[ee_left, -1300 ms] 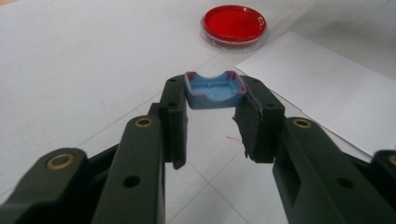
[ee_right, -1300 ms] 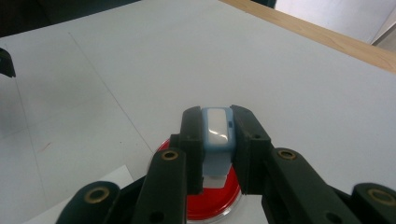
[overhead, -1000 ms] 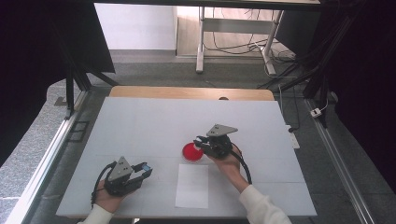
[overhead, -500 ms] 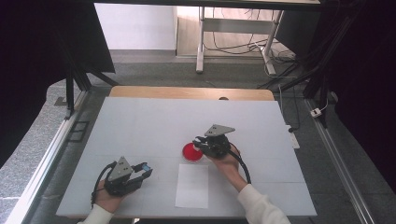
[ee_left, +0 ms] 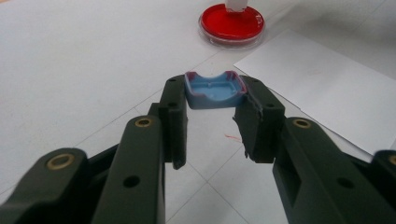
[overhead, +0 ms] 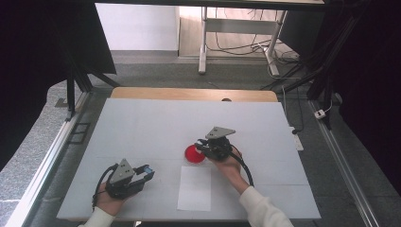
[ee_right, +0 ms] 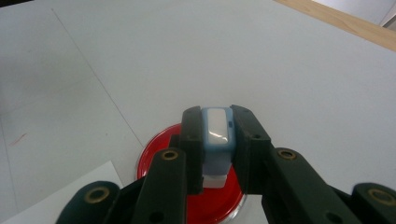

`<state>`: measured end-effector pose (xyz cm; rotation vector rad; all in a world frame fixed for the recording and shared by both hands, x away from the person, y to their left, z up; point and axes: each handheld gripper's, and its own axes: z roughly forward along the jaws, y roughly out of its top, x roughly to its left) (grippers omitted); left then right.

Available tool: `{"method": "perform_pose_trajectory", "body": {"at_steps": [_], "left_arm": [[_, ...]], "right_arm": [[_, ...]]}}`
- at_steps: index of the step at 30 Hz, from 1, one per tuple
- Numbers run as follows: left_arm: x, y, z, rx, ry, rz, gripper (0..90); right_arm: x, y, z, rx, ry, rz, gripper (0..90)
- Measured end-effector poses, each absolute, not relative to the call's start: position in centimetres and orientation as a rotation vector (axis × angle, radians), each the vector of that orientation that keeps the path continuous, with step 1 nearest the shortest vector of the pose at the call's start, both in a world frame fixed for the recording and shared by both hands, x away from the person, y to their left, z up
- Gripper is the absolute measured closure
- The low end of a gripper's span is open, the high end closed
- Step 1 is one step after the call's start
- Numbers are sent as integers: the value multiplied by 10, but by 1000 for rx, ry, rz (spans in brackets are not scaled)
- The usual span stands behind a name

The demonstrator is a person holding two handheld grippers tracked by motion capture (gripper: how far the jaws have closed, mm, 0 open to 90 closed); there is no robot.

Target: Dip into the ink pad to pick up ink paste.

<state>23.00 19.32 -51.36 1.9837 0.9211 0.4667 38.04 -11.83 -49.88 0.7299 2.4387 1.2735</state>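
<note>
A stamp (ee_right: pixel 216 140) is clamped in the right gripper (ee_right: pixel 215 140) over the red ink pad (ee_right: pixel 210 205); its cap (ee_left: pixel 215 89) is pinched by the left gripper (ee_left: pixel 212 93); the stamp should be pressed flat.

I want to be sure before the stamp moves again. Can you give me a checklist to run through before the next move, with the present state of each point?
1. Right gripper clamps the white and pale blue stamp block: ok, both jaws press its sides.
2. Stamp block stands over the round red ink pad in its clear dish: ok; contact with the ink: cannot tell.
3. Left gripper holds the small blue cap with reddish edges: ok, pinched at the jaw tips.
4. White paper sheet lies flat, nothing on it: ok.
5. Way from dish to sheet free: ok, they lie close together on the white table.
</note>
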Motion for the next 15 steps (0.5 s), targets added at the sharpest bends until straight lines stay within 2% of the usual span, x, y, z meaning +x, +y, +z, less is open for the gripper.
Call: {"method": "perform_pose_trajectory", "body": {"at_steps": [15], "left_arm": [[230, 194, -514, 1983, 920, 466, 647]], "right_arm": [[381, -116, -504, 725, 2456, 1244, 744]]}}
